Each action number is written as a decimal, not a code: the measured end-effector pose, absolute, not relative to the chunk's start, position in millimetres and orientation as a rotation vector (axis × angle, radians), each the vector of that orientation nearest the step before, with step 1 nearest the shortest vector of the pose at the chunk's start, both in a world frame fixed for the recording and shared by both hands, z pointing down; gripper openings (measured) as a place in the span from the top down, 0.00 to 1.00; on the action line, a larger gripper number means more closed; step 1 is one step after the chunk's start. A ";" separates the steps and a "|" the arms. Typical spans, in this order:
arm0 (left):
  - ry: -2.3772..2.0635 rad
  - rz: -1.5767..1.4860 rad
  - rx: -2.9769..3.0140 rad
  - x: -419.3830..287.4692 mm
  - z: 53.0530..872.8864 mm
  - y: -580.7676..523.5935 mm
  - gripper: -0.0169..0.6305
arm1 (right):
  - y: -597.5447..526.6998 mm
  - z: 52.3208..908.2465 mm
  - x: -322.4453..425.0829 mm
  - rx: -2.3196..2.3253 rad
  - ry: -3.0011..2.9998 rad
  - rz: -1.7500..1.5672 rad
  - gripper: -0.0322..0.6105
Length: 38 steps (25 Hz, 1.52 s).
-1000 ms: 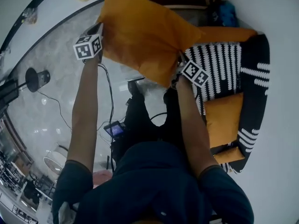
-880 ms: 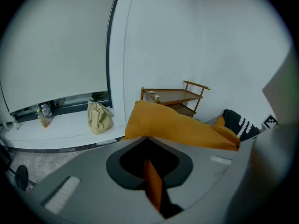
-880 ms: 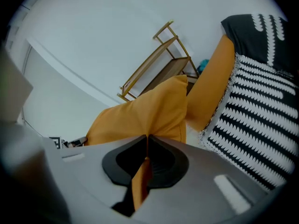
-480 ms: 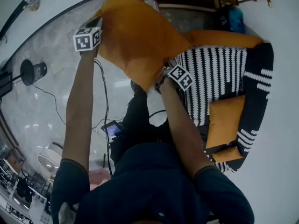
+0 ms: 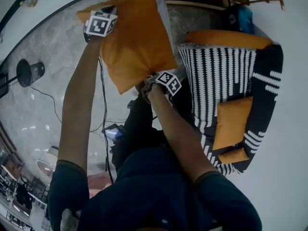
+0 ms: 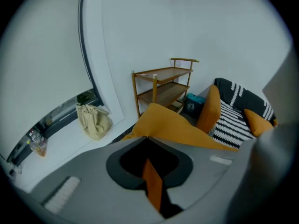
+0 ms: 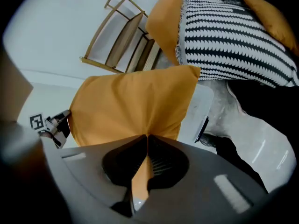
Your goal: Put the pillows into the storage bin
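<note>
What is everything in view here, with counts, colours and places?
held pillow: one, orange, in the air between both tools
sofa pillows: three, orange, on the sofa
sofa: one, black with white stripes, head view's right
shelf: one, wooden, beside the sofa
bag: one, beige, left of the shelf
round stand: one, black, on the grey floor
cable: one, black, on the floor
left tool: shut on the held pillow's fabric
right tool: shut on the held pillow's fabric
arms: two, bare, dark sleeves

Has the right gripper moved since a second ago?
Yes. The right gripper, shut on the orange pillow, has shifted left in the head view, off the striped sofa edge.
</note>
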<state>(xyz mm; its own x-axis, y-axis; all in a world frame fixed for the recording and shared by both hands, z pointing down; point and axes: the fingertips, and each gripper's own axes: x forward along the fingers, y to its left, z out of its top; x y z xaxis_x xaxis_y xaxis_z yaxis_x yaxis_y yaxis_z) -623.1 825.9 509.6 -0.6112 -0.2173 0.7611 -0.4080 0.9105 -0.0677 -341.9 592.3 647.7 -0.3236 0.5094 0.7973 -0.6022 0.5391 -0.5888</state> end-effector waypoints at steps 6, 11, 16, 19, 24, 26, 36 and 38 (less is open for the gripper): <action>-2.242 0.373 0.533 -642.9 519.1 801.0 0.96 | 622.4 662.0 -318.5 0.086 -1.422 1.091 0.92; -2.249 0.383 0.514 -640.4 527.6 795.4 0.95 | 618.9 675.4 -310.6 0.092 -1.399 1.060 0.92; -2.279 0.424 0.541 -637.2 520.2 787.2 0.93 | 616.5 692.4 -303.1 0.027 -1.324 0.973 0.77; -2.298 0.414 0.550 -632.2 510.6 784.9 0.93 | 610.0 685.8 -319.7 -0.008 -1.377 0.926 0.77; -2.343 0.386 0.597 -626.5 474.0 769.9 0.93 | 612.4 653.0 -344.8 -0.093 -1.498 0.879 0.77; -2.367 0.374 0.625 -625.0 454.4 760.2 0.93 | 610.3 634.5 -356.2 -0.121 -1.549 0.876 0.77; -2.485 0.300 0.757 -619.5 357.2 717.9 0.93 | 536.4 518.9 -410.4 -0.117 -1.813 1.033 0.77; -2.503 0.298 0.796 -617.5 337.6 701.8 0.93 | 499.9 495.1 -420.9 -0.093 -1.889 1.059 0.77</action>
<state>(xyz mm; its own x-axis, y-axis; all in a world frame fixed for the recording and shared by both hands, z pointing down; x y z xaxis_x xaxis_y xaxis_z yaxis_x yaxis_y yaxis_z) -617.5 701.8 337.6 -0.7080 -0.4819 0.5162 -0.5898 0.8055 -0.0569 -420.9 499.9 495.1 -0.5589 0.4627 0.6882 -0.3456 0.6244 -0.7005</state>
